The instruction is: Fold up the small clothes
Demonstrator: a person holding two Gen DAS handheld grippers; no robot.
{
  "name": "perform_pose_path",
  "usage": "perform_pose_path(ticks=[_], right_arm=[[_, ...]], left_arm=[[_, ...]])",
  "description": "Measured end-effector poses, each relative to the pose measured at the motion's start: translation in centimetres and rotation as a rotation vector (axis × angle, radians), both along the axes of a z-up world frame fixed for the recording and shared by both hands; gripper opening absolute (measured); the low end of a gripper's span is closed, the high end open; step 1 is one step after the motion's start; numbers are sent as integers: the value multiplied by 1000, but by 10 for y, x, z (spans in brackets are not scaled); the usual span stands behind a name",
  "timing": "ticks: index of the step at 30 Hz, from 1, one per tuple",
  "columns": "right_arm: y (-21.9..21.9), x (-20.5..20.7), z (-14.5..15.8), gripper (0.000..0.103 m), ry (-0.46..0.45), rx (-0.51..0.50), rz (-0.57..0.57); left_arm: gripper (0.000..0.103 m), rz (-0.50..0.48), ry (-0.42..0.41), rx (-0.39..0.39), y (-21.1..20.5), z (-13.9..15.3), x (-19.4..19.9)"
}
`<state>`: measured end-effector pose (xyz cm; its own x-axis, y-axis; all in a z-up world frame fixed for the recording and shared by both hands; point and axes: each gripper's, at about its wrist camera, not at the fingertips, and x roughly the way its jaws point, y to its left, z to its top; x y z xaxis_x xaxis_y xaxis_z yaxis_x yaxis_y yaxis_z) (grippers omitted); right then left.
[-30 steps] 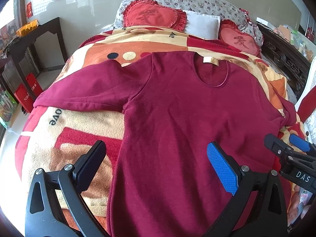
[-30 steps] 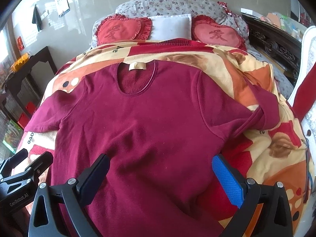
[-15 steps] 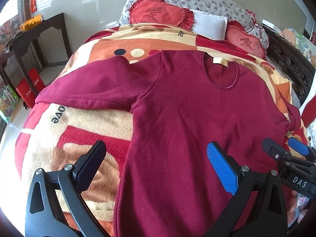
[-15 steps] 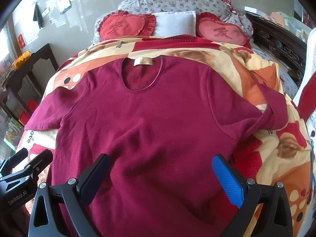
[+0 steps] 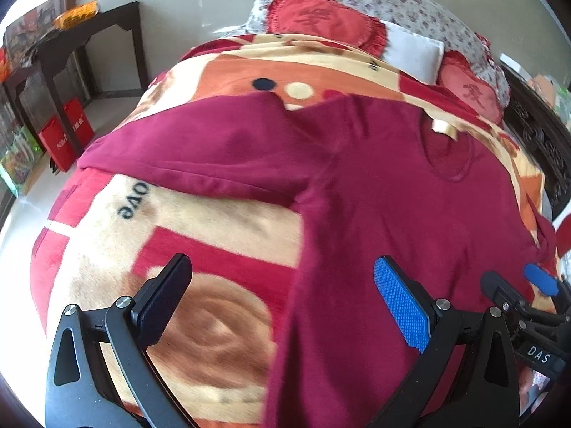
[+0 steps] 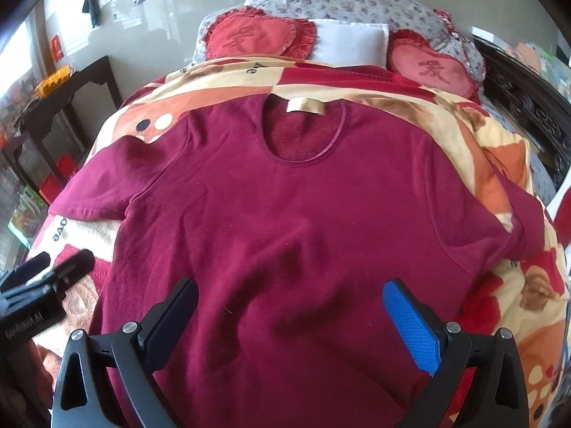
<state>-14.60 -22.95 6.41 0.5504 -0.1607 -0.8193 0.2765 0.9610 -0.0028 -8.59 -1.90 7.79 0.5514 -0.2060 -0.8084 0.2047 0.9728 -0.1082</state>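
Left wrist view: left gripper (image 5: 282, 299) spread wide, nothing between the fingers; one pad black and smooth, the other blue with a fine ribbed grip. It hangs over the side edge of the sweater (image 5: 392, 196), black finger over bare blanket (image 5: 214, 235), blue finger over the red cloth. Frame a bit motion-blurred near the bottom.

Sweater is dark red, soft fleecy knit, lying face up and flat on the blanket. Round scooped neckline with thin piped edge, fuzzy inside, cream rectangular label (image 6: 305, 106) at the back of the neck. One sleeve stretches out flat toward the bed's edge, a seam ridge along it; the other sleeve drapes over the far side, lightly rumpled. Shallow wrinkles across the chest.

Right wrist view: right gripper (image 6: 291, 314) also wide open, holding nothing, same black and blue pads, poised over the lower middle of the sweater.

Blanket is plush, cream, orange and red blocks, with black lettering and dots. At the head: two red heart-shaped cushions (image 6: 257, 37) with ruffled edges, a plain white pillow (image 6: 351, 41) between them, a grey floral pillow (image 6: 339, 0) behind. Dark carved wooden bed frame (image 6: 528, 107) on one side; a dark wooden side table (image 5: 71, 46) on the other.
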Motion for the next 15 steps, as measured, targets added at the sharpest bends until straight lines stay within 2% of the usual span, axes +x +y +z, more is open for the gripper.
perform_pose_path(ticks=[4, 9, 15], right_arm=[[3, 5, -3, 103, 5, 7, 18], [4, 11, -14, 103, 40, 31, 25], [6, 16, -18, 103, 57, 30, 36]], left_arm=[[102, 76, 29, -96, 45, 1, 28], [102, 244, 68, -202, 113, -6, 76], [89, 448, 147, -333, 182, -34, 127]])
